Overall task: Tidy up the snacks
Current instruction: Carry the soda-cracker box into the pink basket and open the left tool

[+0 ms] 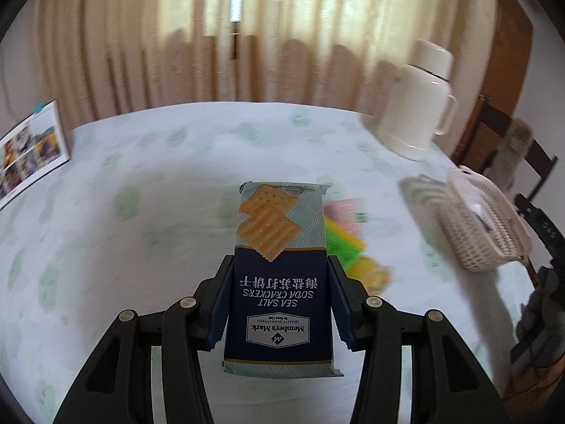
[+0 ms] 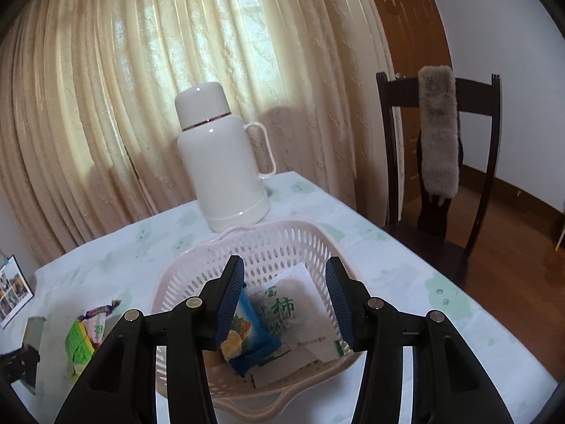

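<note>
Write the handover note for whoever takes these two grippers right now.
Left gripper: shut on the soda cracker pack, held above the tablecloth.
Right gripper: open, holding nothing, hovering over the pink basket.
Done: a blue snack pack and a white packet with green characters lie in the basket.
Left: the crackers go into the basket, then the loose snacks on the cloth: the green packet and the purple-ended wrapper; the left view shows blurred pink, green and yellow packs there too.
The white thermos stands behind the basket; keep clear.
</note>
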